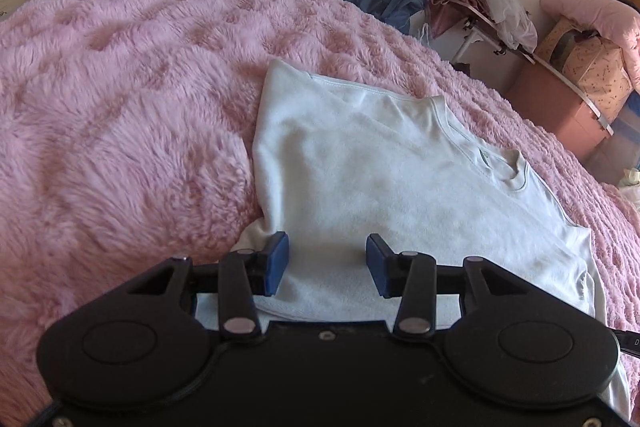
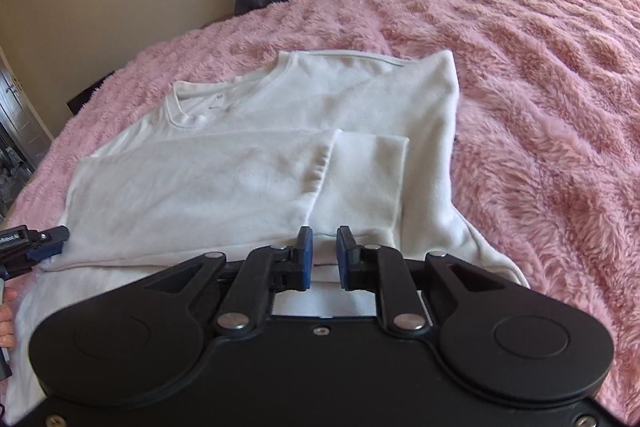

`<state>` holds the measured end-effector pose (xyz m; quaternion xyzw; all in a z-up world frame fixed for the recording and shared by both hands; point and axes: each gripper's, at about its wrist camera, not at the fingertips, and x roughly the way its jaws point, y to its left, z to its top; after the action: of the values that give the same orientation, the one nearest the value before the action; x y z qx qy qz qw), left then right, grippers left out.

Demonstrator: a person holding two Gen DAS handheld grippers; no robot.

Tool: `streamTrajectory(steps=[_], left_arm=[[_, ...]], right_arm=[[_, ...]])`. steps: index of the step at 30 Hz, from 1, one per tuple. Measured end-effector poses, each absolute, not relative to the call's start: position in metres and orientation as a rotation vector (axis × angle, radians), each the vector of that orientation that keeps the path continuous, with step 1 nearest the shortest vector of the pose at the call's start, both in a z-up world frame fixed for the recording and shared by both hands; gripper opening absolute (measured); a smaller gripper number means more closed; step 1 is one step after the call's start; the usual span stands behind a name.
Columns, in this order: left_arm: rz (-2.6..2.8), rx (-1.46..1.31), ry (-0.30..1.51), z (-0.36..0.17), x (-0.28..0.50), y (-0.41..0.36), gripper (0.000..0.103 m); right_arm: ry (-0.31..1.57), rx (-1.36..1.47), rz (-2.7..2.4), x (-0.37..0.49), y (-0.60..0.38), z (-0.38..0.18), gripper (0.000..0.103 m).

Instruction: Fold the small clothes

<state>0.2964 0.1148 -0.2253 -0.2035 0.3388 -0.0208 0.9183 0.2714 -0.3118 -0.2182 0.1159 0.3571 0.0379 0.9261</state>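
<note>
I judge the fold to be partway done: the white shirt (image 2: 280,131) lies flat on the pink blanket (image 2: 540,87) covering the bed, sleeves already turned in over the body, collar at the far end.

Left tool (image 1: 327,263): its blue pads stand wide apart, above the near hem, gripping nothing.

Right tool (image 2: 323,259): pads narrowed to a small gap, hovering at the near edge by the folded sleeve (image 2: 360,179); no cloth shows between them, though I cannot tell whether the tips touch the fabric.

The next move, in my judgement, calls for both tools to pinch the near hem at matching points and carry it toward the collar, keeping the layers aligned.
</note>
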Motion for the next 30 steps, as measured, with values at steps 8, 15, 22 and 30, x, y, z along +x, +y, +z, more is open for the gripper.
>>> streamTrajectory(steps=[8,15,22,30], left_arm=[[-0.068,-0.461,0.670,-0.186,0.275,0.122,0.045],[-0.077,-0.303,0.774,-0.129,0.211,0.115,0.051],[-0.111,-0.190,0.951,-0.117,0.116,0.116,0.053],[-0.049,-0.162,1.126,-0.141,0.048,0.132,0.053]], right_arm=[[0.737,0.302,0.050,0.249,-0.330,-0.208,0.014],[0.728,0.214,0.073,0.187,-0.333,-0.160,0.024],[0.807,0.073,0.091,0.099,-0.327,-0.133,0.049],[1.017,-0.042,0.067,0.026,-0.332,-0.157,0.049]])
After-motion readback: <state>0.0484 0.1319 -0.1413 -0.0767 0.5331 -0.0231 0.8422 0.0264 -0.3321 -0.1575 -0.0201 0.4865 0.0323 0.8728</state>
